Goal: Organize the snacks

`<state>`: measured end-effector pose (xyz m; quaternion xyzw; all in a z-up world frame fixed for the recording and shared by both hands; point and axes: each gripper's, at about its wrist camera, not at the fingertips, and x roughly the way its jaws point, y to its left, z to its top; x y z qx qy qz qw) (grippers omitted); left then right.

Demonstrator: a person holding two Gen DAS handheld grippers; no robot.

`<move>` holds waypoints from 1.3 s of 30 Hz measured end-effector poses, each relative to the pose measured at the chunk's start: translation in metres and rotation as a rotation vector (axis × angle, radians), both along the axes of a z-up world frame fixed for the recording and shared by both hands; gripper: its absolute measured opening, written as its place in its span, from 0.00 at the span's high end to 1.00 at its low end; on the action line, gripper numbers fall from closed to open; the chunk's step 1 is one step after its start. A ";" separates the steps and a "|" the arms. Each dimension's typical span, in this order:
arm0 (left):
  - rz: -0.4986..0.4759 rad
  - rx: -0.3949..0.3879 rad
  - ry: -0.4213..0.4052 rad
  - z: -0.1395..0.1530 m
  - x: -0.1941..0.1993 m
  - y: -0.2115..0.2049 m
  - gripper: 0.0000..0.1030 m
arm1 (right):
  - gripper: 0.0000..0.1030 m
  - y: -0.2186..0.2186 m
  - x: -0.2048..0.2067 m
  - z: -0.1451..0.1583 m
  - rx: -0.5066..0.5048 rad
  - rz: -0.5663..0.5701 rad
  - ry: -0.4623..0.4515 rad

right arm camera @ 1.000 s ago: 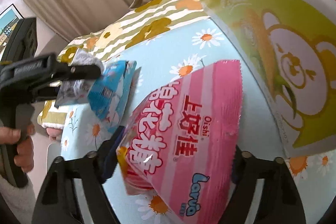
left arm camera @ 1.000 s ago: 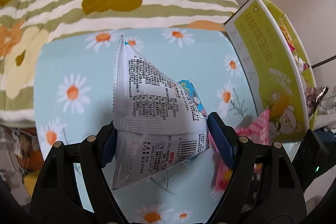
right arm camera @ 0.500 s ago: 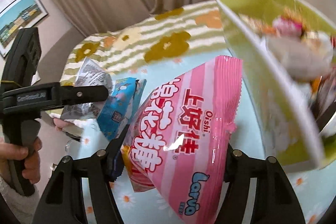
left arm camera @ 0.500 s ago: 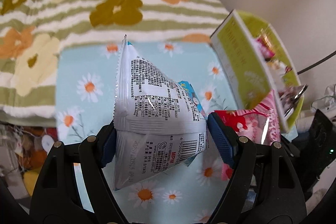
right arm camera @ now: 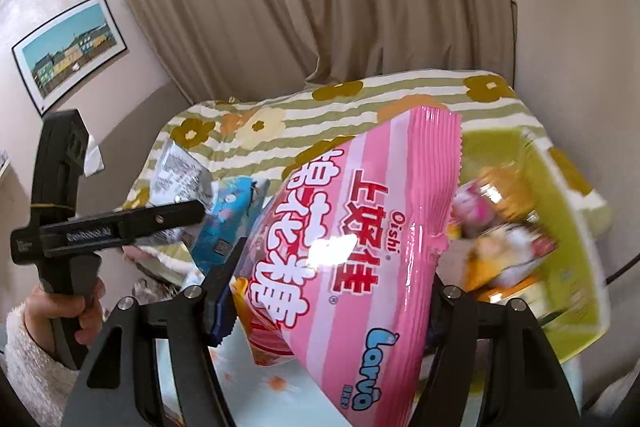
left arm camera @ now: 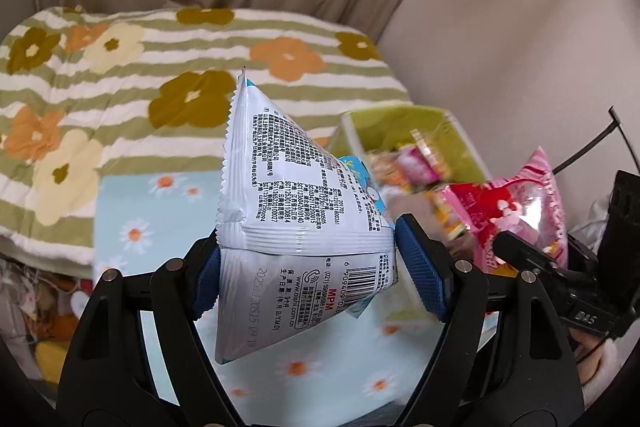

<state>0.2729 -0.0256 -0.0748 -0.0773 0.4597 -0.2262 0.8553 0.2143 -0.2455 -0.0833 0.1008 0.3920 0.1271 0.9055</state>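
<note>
A: Left wrist view first: our left gripper (left arm camera: 306, 267) is clamped on the white snack packet (left arm camera: 288, 211), blue pads pressing both its sides, long axis running up and away from us toward frame centre.

B: And the green box (left arm camera: 404, 123) sits right of centre, beyond and to the right of that packet, already holding bright wrappers. At the right edge we see the pink bag (left arm camera: 520, 211).

A: Right wrist view now: our right gripper (right arm camera: 328, 299) grips that pink Oishi bag (right arm camera: 360, 247), its length slanting from lower centre to upper right.

B: The box (right arm camera: 568, 211) fills the right side here, just past the bag's top edge. We judge the right hand nearer; the left gripper (right arm camera: 120, 227), mid-left, carries its packet farther off.
</note>
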 end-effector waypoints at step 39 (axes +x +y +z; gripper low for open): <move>0.079 0.114 0.004 -0.021 -0.016 -0.162 0.29 | 0.00 -0.133 0.036 -0.020 -0.166 0.051 -0.027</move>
